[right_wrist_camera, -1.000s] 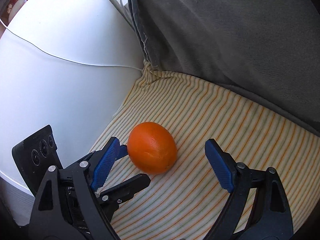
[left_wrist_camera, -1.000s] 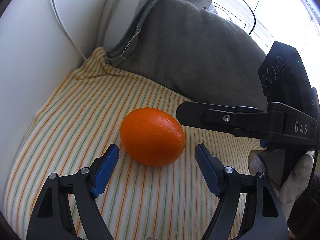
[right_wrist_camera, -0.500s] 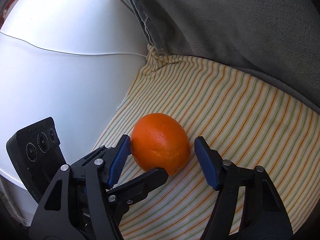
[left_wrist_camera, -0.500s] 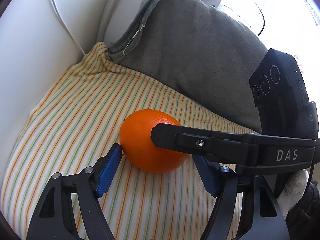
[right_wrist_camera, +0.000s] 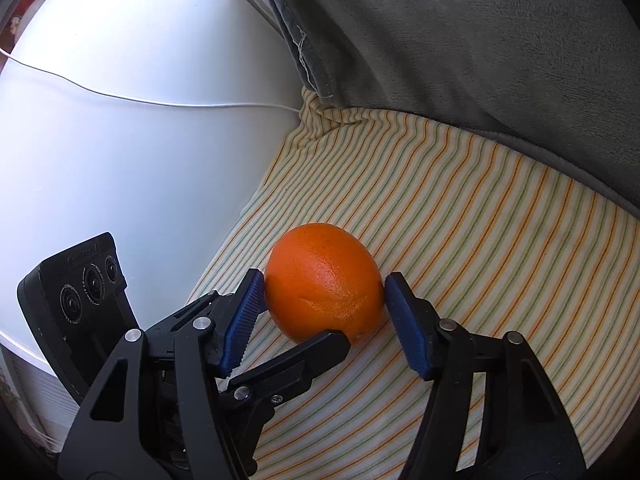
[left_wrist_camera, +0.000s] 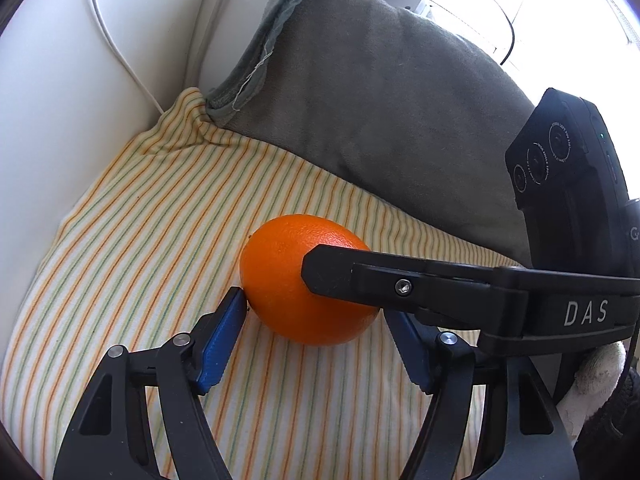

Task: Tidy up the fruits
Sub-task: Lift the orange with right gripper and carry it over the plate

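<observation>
Orange (right_wrist_camera: 323, 282) sits on the striped cloth (right_wrist_camera: 480, 208), roughly centre frame in both wrist views, grey cushion (left_wrist_camera: 380, 92) behind it at 12–2 o'clock.

Right gripper (right_wrist_camera: 324, 308): jaws closing, both blue pads on the fruit at 9 and 3 o'clock, so it's clamped on the orange.

Left gripper (left_wrist_camera: 316, 332): one pad touches the orange at 9 o'clock; the other pad is hidden behind the right gripper's finger, so can't tell if it's gripping.

Risks, imo:
- two grippers on one fruit, fingers crossing — a lift could jam or knock it loose
- round, smooth peel — could squirt out if pinched off-centre
- soft cloth gives way, orange may roll

Containers: no bowl or basket in view.
</observation>
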The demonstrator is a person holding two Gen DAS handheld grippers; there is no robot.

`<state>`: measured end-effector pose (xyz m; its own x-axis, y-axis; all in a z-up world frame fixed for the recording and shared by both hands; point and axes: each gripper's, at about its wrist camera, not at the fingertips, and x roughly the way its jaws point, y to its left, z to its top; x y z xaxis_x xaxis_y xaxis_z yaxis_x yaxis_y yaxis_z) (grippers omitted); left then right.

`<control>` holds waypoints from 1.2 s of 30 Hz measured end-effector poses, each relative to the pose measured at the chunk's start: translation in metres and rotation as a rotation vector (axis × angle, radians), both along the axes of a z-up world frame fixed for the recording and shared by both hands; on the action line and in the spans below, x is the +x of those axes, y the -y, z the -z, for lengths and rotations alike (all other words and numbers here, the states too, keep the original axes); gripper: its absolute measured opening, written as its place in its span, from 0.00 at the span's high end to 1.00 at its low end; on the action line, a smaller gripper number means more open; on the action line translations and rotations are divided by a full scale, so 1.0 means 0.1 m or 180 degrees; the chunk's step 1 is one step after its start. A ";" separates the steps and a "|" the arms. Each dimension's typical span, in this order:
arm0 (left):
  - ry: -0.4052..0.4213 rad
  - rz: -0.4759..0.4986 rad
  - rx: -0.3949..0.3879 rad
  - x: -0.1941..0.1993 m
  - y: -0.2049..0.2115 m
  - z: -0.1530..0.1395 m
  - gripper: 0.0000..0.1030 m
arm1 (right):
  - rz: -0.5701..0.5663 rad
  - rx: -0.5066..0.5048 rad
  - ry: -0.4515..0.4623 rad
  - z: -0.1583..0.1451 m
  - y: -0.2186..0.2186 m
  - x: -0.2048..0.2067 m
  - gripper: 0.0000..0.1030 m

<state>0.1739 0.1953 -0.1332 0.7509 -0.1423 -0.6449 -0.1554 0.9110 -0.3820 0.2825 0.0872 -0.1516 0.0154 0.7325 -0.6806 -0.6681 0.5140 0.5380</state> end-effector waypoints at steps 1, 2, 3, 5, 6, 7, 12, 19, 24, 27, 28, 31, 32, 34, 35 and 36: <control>0.0020 0.0017 0.0008 -0.01 0.04 -0.03 0.31 | 0.0008 0.0002 0.0029 -0.03 0.03 -0.02 0.36; 0.0043 0.0041 0.0025 -0.02 0.09 -0.06 0.31 | 0.0021 0.0009 0.0055 -0.05 0.06 -0.03 0.36; 0.0066 0.0067 0.0043 -0.03 0.14 -0.10 0.31 | 0.0042 0.0020 0.0074 -0.09 0.11 -0.04 0.36; 0.0111 0.0130 0.0055 -0.04 0.25 -0.17 0.31 | 0.0093 0.0044 0.0116 -0.15 0.21 -0.07 0.36; 0.0132 0.0170 0.0056 -0.05 0.32 -0.20 0.31 | 0.0122 0.0054 0.0146 -0.19 0.29 -0.09 0.36; 0.0155 0.0216 0.0057 -0.05 0.40 -0.24 0.31 | 0.0154 0.0053 0.0187 -0.23 0.36 -0.11 0.36; 0.0270 0.0472 0.0032 -0.02 0.86 -0.38 0.31 | 0.0372 0.0031 0.0358 -0.42 0.86 -0.22 0.36; 0.0353 0.0890 0.0005 0.12 1.58 -0.52 0.31 | 0.0732 -0.0044 0.0504 -0.61 1.69 -0.24 0.36; 0.0367 0.1149 -0.0004 0.28 2.06 -0.55 0.31 | 0.0992 -0.0070 0.0529 -0.68 2.28 -0.17 0.36; 0.0359 0.1281 -0.0024 0.41 2.32 -0.54 0.31 | 0.1143 -0.0086 0.0524 -0.70 2.61 -0.15 0.36; 0.0354 0.1323 -0.0027 0.46 2.40 -0.55 0.31 | 0.1183 -0.0088 0.0523 -0.70 2.76 -0.14 0.36; 0.0338 0.1448 -0.0031 0.50 2.68 -0.55 0.31 | 0.1315 -0.0097 0.0483 -0.67 3.05 -0.07 0.36; 0.0332 0.1489 -0.0039 0.46 2.77 -0.55 0.31 | 0.1353 -0.0101 0.0469 -0.66 3.15 -0.05 0.36; 0.0304 0.1544 -0.0065 0.55 2.92 -0.53 0.31 | 0.1430 -0.0113 0.0454 -0.64 3.31 -0.02 0.36; 0.0284 0.1566 -0.0082 0.59 3.00 -0.50 0.31 | 0.1465 -0.0122 0.0449 -0.62 3.38 0.00 0.36; 0.0266 0.1589 -0.0093 0.62 3.05 -0.49 0.31 | 0.1499 -0.0129 0.0443 -0.61 3.44 0.02 0.36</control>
